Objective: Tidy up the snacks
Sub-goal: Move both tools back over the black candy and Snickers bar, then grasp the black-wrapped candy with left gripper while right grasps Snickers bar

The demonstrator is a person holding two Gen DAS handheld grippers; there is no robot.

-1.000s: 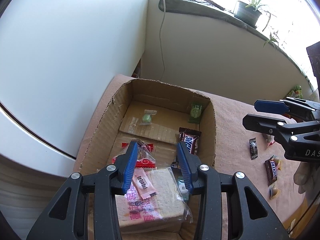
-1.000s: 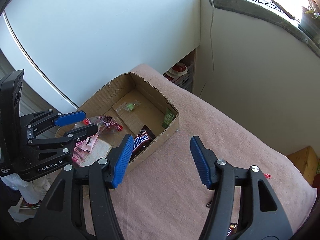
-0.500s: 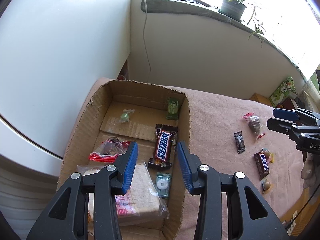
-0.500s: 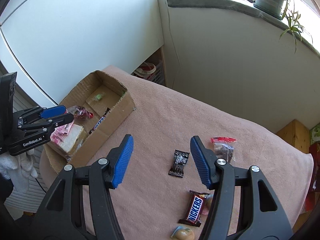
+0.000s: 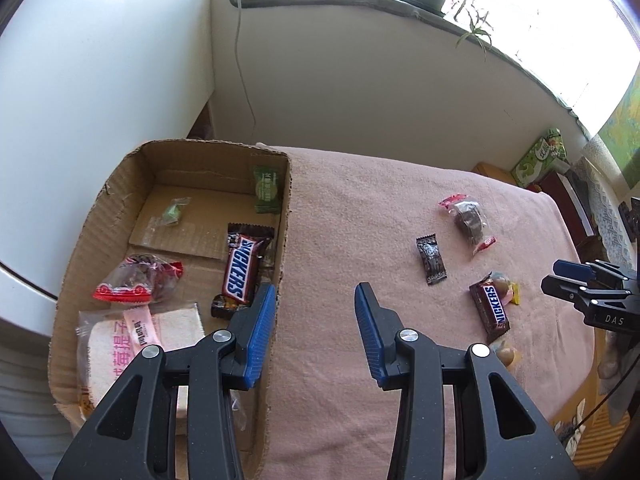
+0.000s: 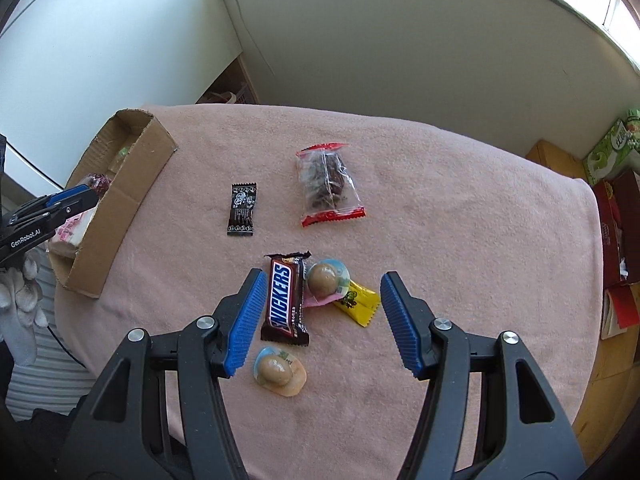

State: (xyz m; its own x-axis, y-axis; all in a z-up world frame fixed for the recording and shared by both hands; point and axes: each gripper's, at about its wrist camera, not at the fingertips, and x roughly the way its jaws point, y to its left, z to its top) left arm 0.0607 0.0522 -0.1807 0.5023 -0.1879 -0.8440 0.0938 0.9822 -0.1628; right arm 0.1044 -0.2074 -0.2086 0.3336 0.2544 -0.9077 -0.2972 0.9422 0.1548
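Pink-clothed table (image 6: 440, 208): cardboard box (image 6: 120, 208), loose snacks (image 6: 286, 304).

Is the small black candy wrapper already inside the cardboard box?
No, the small black candy wrapper lies on the pink cloth, outside the cardboard box.

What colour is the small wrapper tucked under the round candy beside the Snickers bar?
Yellow wrapper with dark print, clearest in the right wrist view.
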